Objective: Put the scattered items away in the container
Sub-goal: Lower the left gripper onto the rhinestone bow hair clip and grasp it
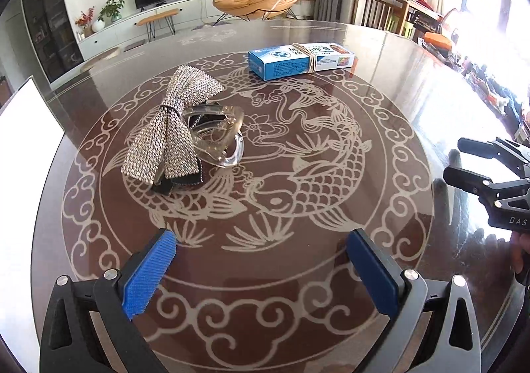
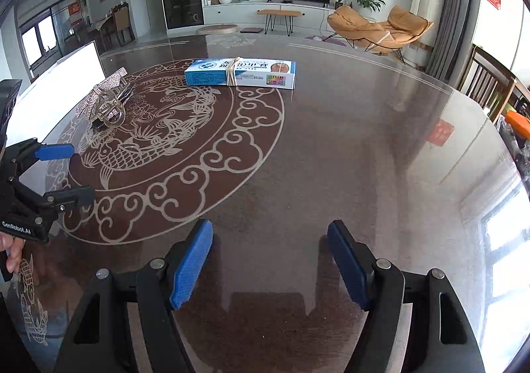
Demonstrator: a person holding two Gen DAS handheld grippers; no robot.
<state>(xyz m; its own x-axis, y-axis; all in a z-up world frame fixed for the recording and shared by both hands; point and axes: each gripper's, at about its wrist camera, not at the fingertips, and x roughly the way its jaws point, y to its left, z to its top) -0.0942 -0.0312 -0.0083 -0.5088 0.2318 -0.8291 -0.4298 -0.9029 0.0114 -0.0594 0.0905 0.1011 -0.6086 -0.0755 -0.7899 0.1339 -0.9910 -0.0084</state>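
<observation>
Since nothing is picked yet, left claw [image 1: 261, 260] and right claw [image 2: 270, 260] gape empty; rhinestone bow [image 1: 172, 131] ahead-left, blue box [image 2: 240, 73] beyond.

A dark, glossy counter [image 1: 381, 81] with a pale ring of clouds and carp drawn on its middle is carrying everything here. A sparkly rhinestone bow clip [image 1: 172, 131] is lying inside that ring, touching a clear plastic claw clip [image 1: 222, 137] just beside it. Well apart, at the ring's far edge, a blue and white box [image 1: 298, 59] bound with rubber bands is lying flat. A white container [image 2: 63, 84] is sitting at the counter's edge.
</observation>
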